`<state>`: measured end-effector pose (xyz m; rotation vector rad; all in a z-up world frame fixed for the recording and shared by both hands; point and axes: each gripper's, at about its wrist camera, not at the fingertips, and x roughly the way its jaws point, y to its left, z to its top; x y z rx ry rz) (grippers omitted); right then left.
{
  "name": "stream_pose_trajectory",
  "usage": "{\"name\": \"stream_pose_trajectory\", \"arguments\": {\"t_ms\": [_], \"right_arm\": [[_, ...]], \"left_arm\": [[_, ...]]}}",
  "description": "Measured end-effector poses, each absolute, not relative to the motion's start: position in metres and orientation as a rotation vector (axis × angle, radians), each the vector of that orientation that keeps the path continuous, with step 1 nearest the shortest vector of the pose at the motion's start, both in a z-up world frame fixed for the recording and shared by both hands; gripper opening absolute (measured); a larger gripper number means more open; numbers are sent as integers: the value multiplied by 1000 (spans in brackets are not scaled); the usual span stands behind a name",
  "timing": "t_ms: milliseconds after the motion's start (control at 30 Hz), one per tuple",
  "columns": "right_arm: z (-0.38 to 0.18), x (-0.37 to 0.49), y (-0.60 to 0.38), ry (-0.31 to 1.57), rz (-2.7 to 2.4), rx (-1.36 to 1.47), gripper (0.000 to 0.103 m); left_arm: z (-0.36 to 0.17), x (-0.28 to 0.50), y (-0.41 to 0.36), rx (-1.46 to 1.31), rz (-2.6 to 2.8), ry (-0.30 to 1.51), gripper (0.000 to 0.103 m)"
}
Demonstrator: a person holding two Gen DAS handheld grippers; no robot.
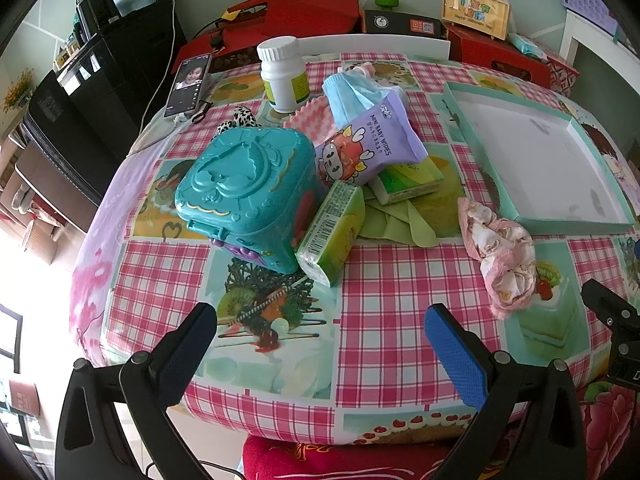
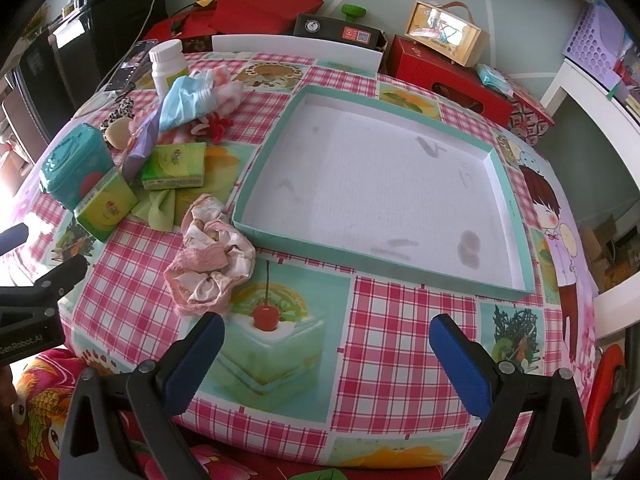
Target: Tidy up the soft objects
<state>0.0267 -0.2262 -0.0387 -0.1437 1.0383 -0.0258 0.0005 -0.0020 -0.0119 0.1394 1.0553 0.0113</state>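
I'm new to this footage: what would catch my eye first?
The big empty teal tray fills the table's right half. Left of it sits a jumble around a teal box: green tissue packs, purple wipes, a blue mask. A crumpled pink cloth lies by the tray's near corner.

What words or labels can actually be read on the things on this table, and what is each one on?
"MINI BABY WIPES": on the purple wipes packet.
"GenRobot.AI": on the left gripper's body, seen from the right wrist.
Barcode digits on the green tissue pack: too small to read.
Label on the white bottle: blurred.
Writing on the wooden box behind the table: not legible.
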Motion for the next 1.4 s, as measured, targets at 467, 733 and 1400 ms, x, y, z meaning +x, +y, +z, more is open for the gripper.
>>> {"name": "stream_pose_trajectory", "arguments": {"t_ms": [467,733,1400], "right_arm": [[-35,28,-218,1034,17,-146,103],[-43,45,-183,1052,116,-157,103],[-82,85,-150,1137,198,-141,81]], "left_arm": [[10,-2,5,92,-106,1024,103],[34,16,47,-42,-120,985,103],[25,33,75,-122,-99,1047,103]]}}
